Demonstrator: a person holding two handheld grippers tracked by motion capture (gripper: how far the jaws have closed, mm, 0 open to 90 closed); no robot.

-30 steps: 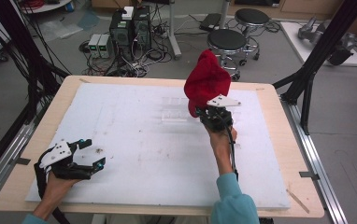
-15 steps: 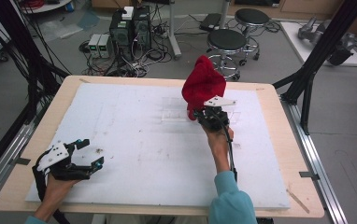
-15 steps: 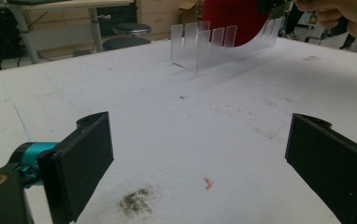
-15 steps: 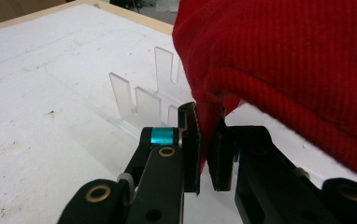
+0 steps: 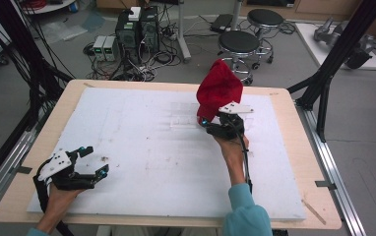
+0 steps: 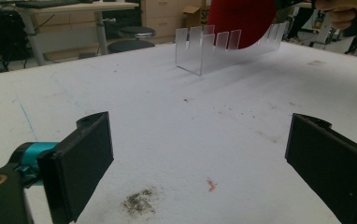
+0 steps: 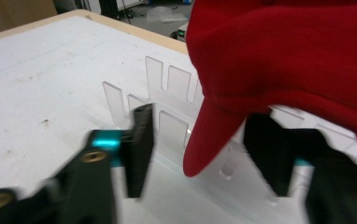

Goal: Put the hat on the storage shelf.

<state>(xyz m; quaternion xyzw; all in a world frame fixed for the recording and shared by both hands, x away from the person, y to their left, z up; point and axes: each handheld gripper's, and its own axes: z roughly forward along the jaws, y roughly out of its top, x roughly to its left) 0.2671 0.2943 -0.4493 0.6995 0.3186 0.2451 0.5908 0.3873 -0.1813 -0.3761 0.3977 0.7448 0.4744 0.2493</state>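
Observation:
A red cap stands high over a clear slotted rack at the back right of the white board; what bears it is hidden. Its brim points down between the jaws of my right gripper. Those jaws have just been opening and stand apart, the left one clear of the brim. In the high view the right gripper sits just below the cap. My left gripper rests open at the front left, with nothing between its fingers. From there the cap and rack show far off.
A white foam board covers the wooden table. Small specks of dirt lie near the left gripper. Black frame posts stand at the table's sides. Stools and computer boxes are on the floor beyond.
The right gripper's jaws have parted from the cap's brim. The cap stays up over the rack. The left hand has not moved.

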